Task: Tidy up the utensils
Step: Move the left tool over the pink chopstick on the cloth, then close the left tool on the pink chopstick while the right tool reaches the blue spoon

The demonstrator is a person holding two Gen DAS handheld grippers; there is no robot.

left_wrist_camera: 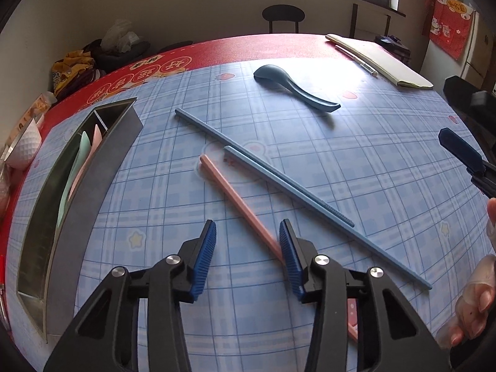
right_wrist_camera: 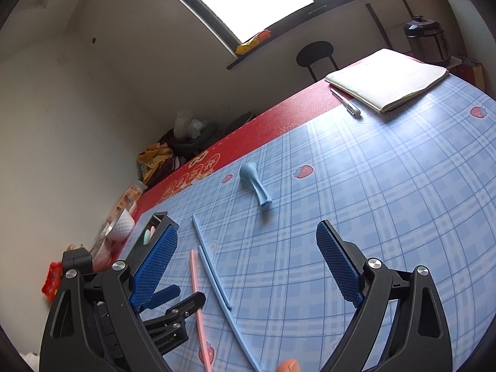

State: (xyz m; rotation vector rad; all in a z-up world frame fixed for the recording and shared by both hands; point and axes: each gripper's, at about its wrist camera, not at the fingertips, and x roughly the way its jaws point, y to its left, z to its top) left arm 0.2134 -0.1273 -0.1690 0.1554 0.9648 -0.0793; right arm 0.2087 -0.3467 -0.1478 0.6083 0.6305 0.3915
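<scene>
A pink chopstick point(left_wrist_camera: 235, 200) lies on the blue checked tablecloth point(left_wrist_camera: 372, 170), its near end passing under my left gripper's right finger point(left_wrist_camera: 291, 263). Two blue chopsticks point(left_wrist_camera: 279, 183) lie diagonally beside it. A dark blue spoon point(left_wrist_camera: 294, 88) lies farther back. A grey metal organizer tray point(left_wrist_camera: 93, 192) at the left holds a green and a pink spoon. My left gripper point(left_wrist_camera: 248, 241) is open just above the table. My right gripper point(right_wrist_camera: 248, 260) is open and empty, above the chopsticks point(right_wrist_camera: 214, 282); the pink one point(right_wrist_camera: 198, 303) and the spoon point(right_wrist_camera: 255, 186) show there too.
A notebook point(left_wrist_camera: 381, 59) and a pen point(left_wrist_camera: 356, 57) lie at the far right of the table. A white cup point(left_wrist_camera: 26, 145) and snack bags sit off the left edge. A chair point(left_wrist_camera: 283, 15) stands behind the table. A bare hand point(left_wrist_camera: 474, 303) holds the right gripper.
</scene>
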